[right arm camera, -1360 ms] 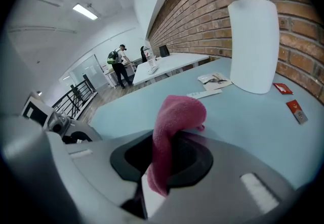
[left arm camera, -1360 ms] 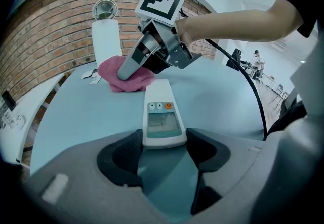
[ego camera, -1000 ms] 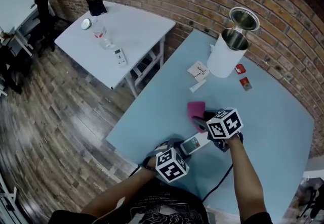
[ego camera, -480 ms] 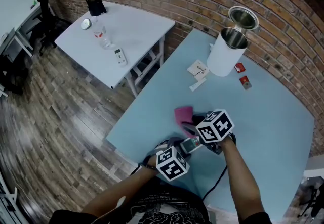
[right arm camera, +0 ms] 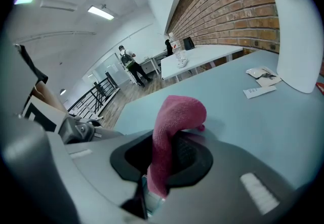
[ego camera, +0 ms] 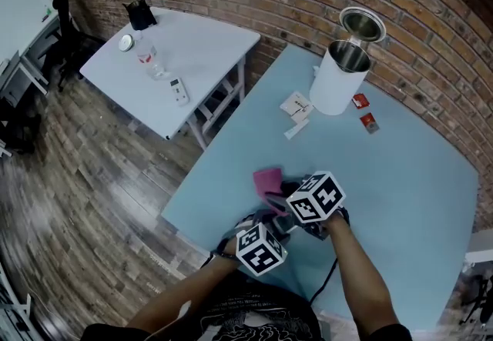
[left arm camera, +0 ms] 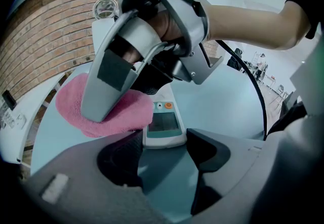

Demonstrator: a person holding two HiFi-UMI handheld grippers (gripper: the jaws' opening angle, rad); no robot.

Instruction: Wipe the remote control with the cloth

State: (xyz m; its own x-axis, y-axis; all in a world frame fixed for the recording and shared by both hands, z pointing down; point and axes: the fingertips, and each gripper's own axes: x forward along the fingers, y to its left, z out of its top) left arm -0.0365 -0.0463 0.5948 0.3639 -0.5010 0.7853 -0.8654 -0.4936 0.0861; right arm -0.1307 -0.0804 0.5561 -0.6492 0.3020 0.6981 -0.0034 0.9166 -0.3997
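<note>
A white remote control (left arm camera: 163, 126) with a small screen and an orange button lies on the light blue table (ego camera: 400, 178). Its near end sits between the jaws of my left gripper (left arm camera: 164, 156), which close on its sides. My right gripper (right arm camera: 163, 163) is shut on a pink cloth (right arm camera: 172, 127). In the left gripper view, one of the right gripper's fingers (left arm camera: 106, 84) presses the cloth (left arm camera: 101, 112) down just left of the remote's far end. From the head view, the cloth (ego camera: 267, 179) pokes out beyond the right gripper (ego camera: 286, 198), and the left gripper (ego camera: 271, 229) is close below it.
A white canister (ego camera: 333, 85) with its lid open stands at the back of the table. Paper cards (ego camera: 297, 106) and small red packets (ego camera: 362, 101) lie near it. A black cable (ego camera: 327, 285) trails toward me. A white side table (ego camera: 200, 47) with another remote (ego camera: 179, 90) stands to the left.
My right gripper has carried the pink cloth leftward and toward me, along the remote. The left gripper has stayed in place.
</note>
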